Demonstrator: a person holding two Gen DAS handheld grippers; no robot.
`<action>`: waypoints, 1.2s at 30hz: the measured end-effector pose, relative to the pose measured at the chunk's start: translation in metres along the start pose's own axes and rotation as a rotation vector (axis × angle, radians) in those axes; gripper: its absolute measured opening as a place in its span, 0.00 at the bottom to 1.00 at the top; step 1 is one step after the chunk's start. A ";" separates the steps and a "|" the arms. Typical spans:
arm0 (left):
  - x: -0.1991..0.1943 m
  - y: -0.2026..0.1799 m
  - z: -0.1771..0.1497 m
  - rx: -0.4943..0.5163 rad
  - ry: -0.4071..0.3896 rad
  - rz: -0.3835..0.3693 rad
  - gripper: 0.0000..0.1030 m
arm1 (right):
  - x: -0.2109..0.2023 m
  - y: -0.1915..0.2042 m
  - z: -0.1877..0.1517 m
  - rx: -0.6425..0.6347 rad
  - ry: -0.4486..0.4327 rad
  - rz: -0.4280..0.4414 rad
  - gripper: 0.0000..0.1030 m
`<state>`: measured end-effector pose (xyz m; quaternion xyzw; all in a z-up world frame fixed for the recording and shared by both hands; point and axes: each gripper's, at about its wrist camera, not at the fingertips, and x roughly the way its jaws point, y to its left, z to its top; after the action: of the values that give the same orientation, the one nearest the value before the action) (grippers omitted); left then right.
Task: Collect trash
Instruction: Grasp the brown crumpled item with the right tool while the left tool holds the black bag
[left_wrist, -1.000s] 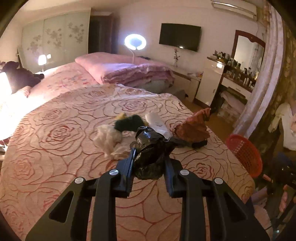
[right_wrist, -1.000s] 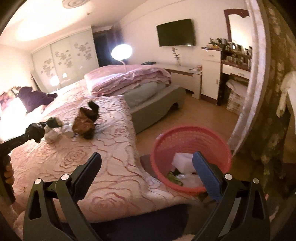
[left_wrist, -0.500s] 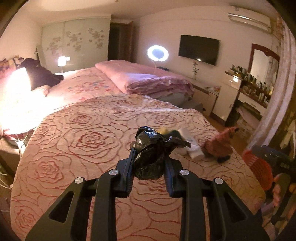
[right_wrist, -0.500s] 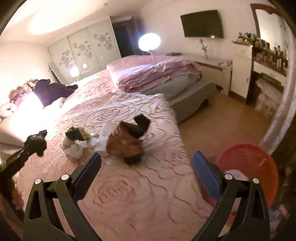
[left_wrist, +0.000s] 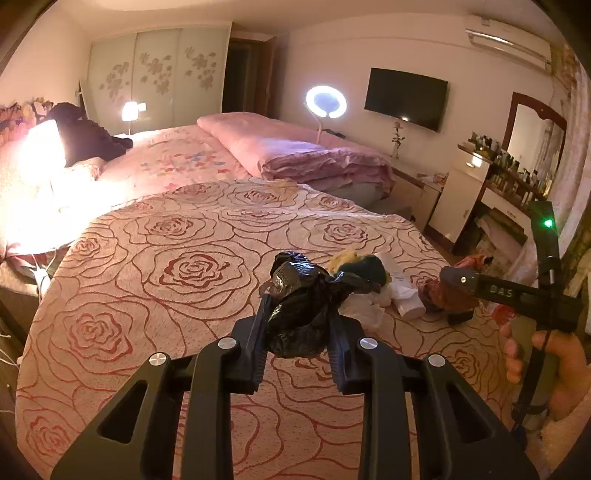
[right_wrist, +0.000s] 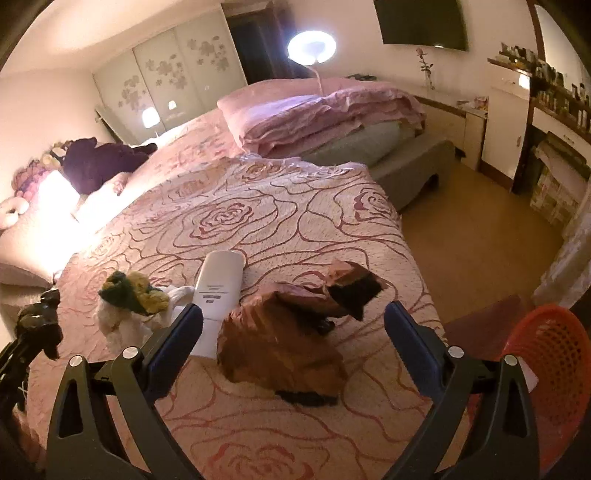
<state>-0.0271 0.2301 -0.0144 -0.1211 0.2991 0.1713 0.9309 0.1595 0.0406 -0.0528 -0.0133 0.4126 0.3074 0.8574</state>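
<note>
My left gripper (left_wrist: 297, 325) is shut on a crumpled black plastic bag (left_wrist: 299, 295), held above the rose-patterned bedspread (left_wrist: 166, 266). That bag also shows at the left edge of the right wrist view (right_wrist: 37, 317). My right gripper (right_wrist: 293, 317) hovers over a crumpled brown paper bag (right_wrist: 280, 343) on the bed. Its jaws stand wide and are closing, with the brown bag between them and neither pad touching it. Left of the brown bag lie a white bottle (right_wrist: 218, 295), a green and yellow wad (right_wrist: 129, 291) and white tissue (right_wrist: 118, 328).
A red mesh basket (right_wrist: 550, 369) stands on the floor past the bed's right edge. Folded pink quilts (right_wrist: 325, 110) lie at the far end. A dresser with bottles (right_wrist: 554, 110) lines the right wall. A hand (left_wrist: 554, 362) holds the right gripper's handle.
My right gripper swung from above the red basket to over the trash on the bed, so the brown bag now sits between its fingers. The left gripper shifted sideways, still holding the black bag.
</note>
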 end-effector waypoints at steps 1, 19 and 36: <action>0.001 0.000 0.000 -0.001 0.003 0.000 0.25 | 0.002 0.001 0.000 -0.001 0.009 0.004 0.78; 0.000 -0.011 -0.005 0.022 0.006 -0.010 0.25 | -0.057 -0.002 -0.047 -0.046 -0.014 0.009 0.57; -0.003 -0.066 -0.025 0.131 0.040 -0.097 0.25 | -0.110 -0.007 -0.090 -0.065 -0.073 -0.032 0.57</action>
<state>-0.0166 0.1613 -0.0244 -0.0778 0.3219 0.1037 0.9379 0.0482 -0.0470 -0.0353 -0.0363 0.3705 0.3072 0.8758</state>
